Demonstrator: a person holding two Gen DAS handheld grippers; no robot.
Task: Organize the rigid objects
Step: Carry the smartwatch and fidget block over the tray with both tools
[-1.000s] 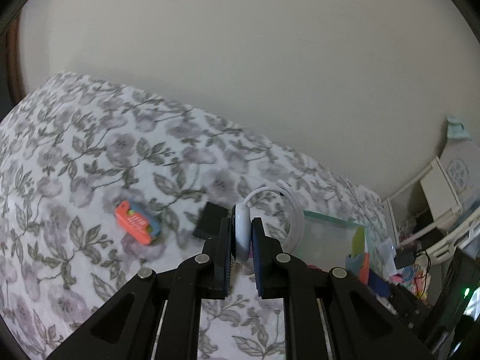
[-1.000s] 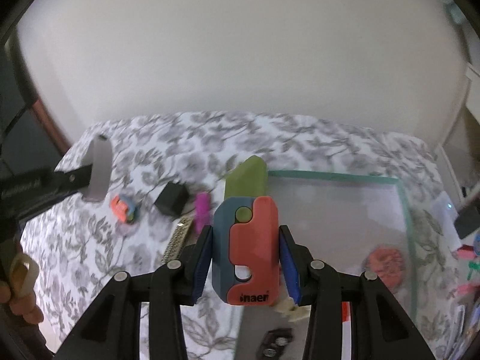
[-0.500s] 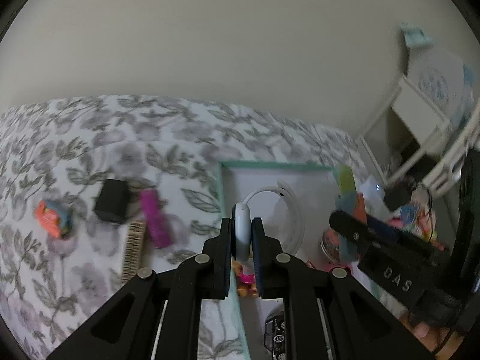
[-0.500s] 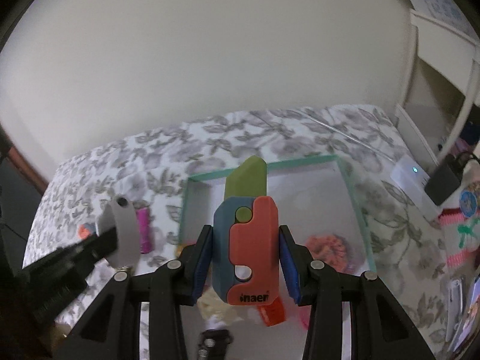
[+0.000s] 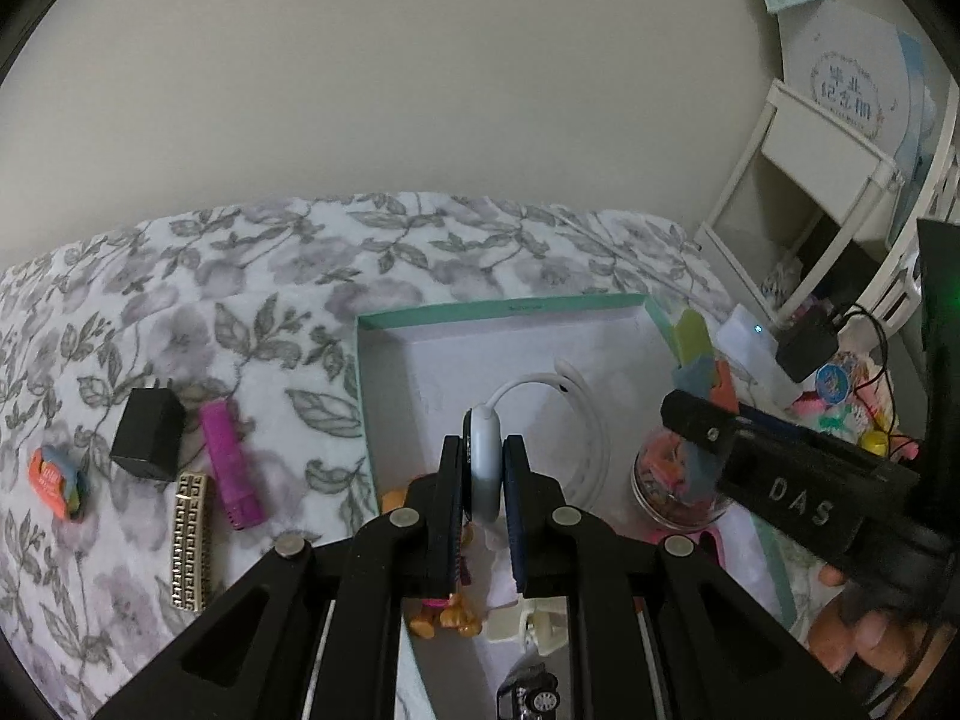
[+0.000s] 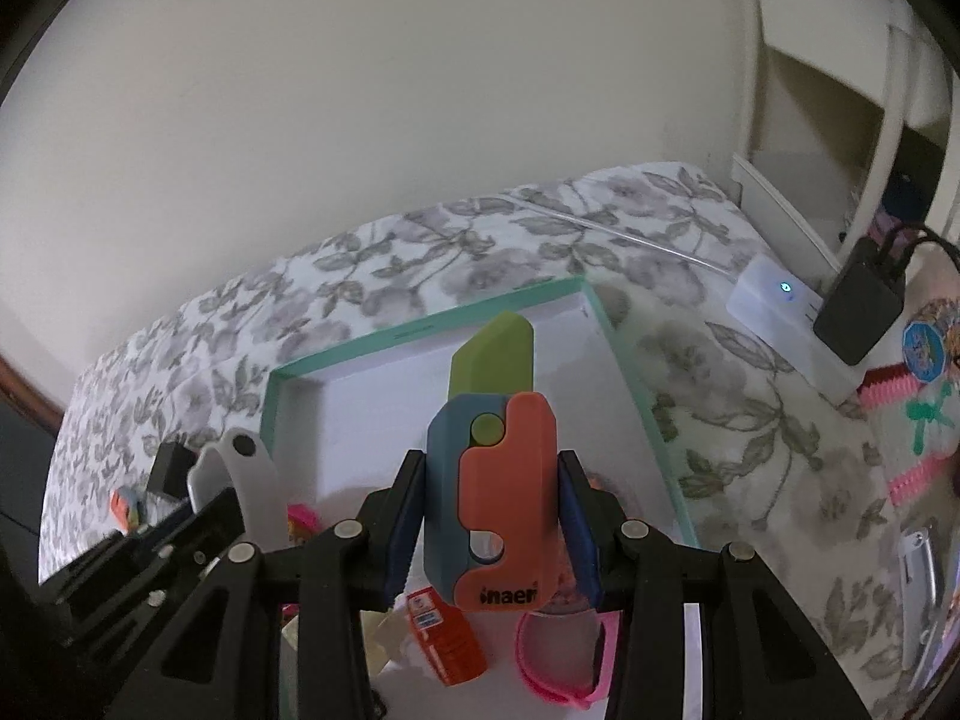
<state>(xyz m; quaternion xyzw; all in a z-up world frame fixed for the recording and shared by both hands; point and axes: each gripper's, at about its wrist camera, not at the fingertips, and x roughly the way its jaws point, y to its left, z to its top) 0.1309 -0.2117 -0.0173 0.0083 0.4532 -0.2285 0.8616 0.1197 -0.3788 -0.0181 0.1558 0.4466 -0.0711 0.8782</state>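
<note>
Right gripper (image 6: 489,516) around toy knife (image 6: 489,468)

Toy car (image 5: 531,697) cut off by bottom edge, partly behind the left gripper (image 5: 485,480). Orange figure (image 5: 443,617) mostly hidden under its fingers (image 5: 451,480). Jar (image 5: 675,480) contents blurred, unreadable. Pink glasses (image 6: 561,654) half covered by right gripper (image 6: 491,510).

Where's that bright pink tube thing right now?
In the left wrist view, the pink tube lies on the floral bedspread left of the teal box, between the black charger and gold bar.
</note>
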